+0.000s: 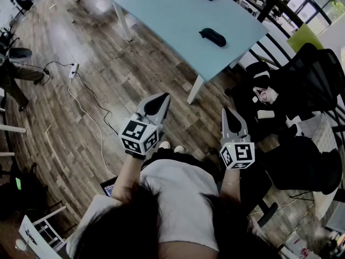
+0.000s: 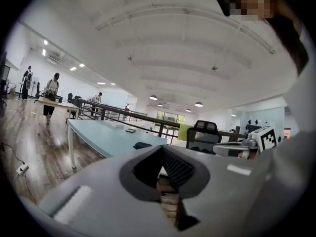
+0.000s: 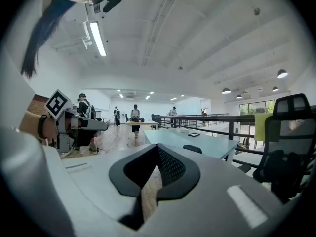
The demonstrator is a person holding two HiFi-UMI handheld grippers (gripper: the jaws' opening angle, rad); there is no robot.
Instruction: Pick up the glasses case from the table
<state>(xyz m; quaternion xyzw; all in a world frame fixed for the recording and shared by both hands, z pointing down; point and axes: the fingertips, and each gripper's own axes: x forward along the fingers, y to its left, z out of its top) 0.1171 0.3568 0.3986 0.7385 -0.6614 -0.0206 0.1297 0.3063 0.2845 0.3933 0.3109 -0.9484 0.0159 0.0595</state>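
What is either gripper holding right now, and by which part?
Nothing. The left gripper and right gripper are both shut and empty; the glasses case lies on the table, well ahead of them.

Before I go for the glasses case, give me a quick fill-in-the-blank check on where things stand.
1. The black glasses case lies on the light blue ____.
2. The left claw and the right claw both have their jaws ____, with nothing between them.
3. Both claws hang over the wooden ____, well short of the case.

Missing words: table; shut; floor.
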